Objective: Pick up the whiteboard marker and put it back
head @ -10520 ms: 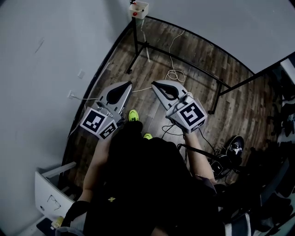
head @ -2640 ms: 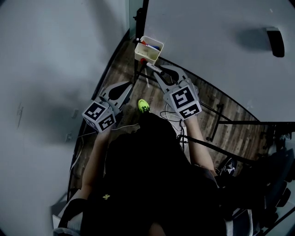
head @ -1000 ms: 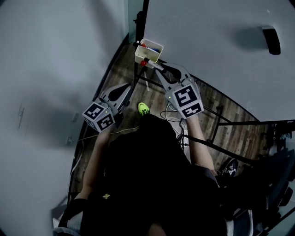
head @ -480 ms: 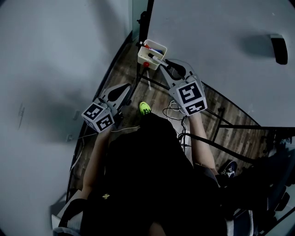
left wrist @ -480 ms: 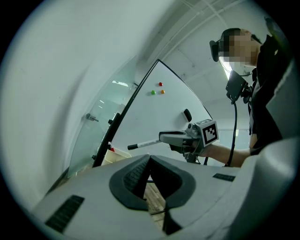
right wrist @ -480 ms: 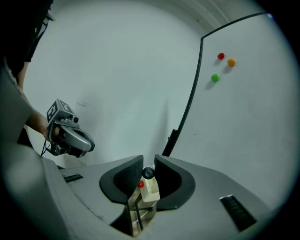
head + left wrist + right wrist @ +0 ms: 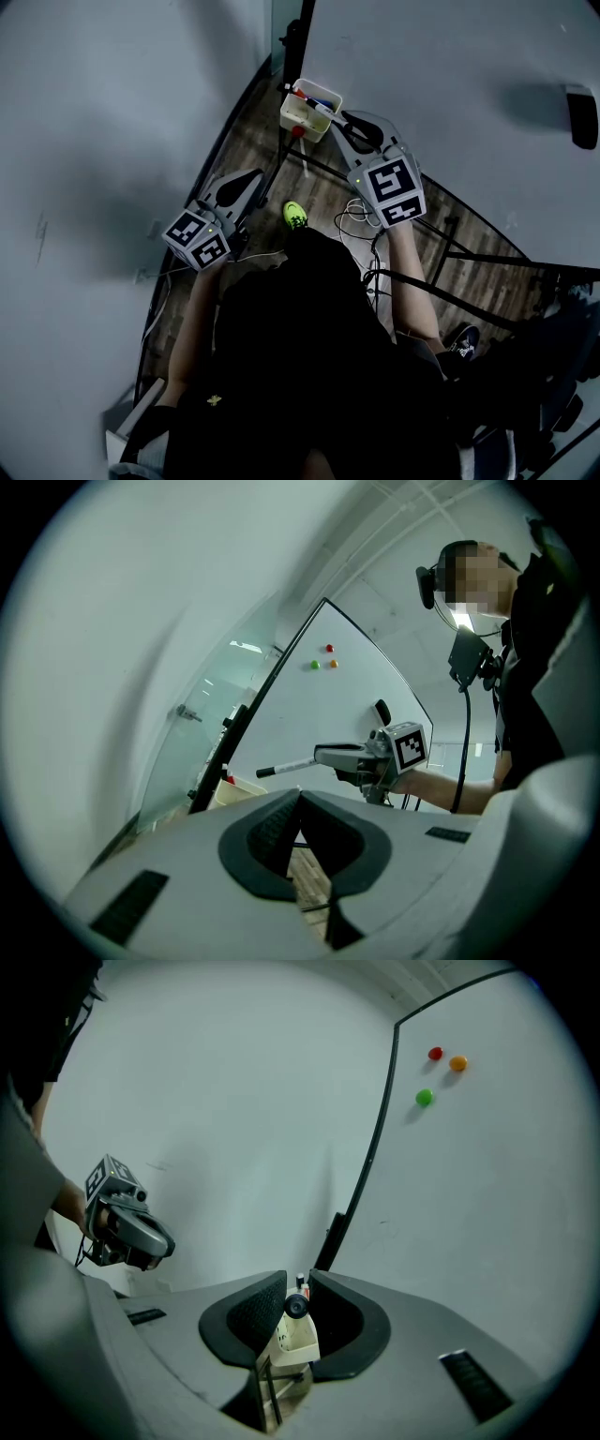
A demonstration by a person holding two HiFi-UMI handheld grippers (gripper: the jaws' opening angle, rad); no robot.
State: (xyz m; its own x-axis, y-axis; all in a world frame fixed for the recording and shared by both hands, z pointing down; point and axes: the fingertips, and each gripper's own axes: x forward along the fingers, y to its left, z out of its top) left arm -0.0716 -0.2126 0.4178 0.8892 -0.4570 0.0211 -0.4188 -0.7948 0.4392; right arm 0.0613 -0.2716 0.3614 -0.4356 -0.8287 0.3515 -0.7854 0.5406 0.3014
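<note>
Cream plastic tray (image 7: pixel 298 120) lies just ahead of our right gripper (image 7: pixel 339 122), which we keep clamped on the whiteboard marker (image 7: pixel 296 1307), held above it. We judge the pickup done and the drop left. Our left gripper (image 7: pixel 300 795) is closed and empty.

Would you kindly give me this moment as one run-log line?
right gripper: shut on whiteboard marker | position: over tray, not yet in | left gripper: shut, empty

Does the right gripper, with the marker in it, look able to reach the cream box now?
Probably yes. The right gripper holds the marker pointing at the cream box just ahead, and nothing visible stands between them.
</note>
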